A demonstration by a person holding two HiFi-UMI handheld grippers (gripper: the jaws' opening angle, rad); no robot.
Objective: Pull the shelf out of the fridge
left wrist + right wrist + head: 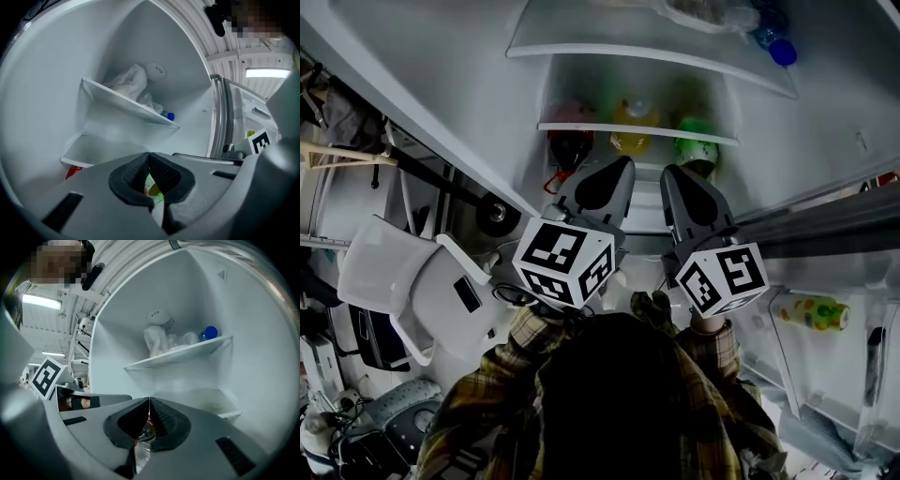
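Note:
The fridge stands open in front of me. Its upper white shelf (647, 54) (126, 101) (180, 354) carries a crumpled plastic bag (129, 82) and a blue-capped bottle (780, 49). A lower white shelf (637, 131) (101, 150) (206, 401) lies bare, with red, yellow and green bottles (635, 127) under it. My left gripper (619, 164) (149, 153) and right gripper (673, 173) (149, 399) hang side by side in front of the opening, just short of the lower shelf's front edge. Both are shut, tips together, with nothing held.
The fridge door (834, 356) swings open at the right, with a yellow bottle (814, 311) in a door bin. A white chair (412, 281) and floor clutter stand at the left. The person's plaid sleeves (516, 366) fill the lower middle.

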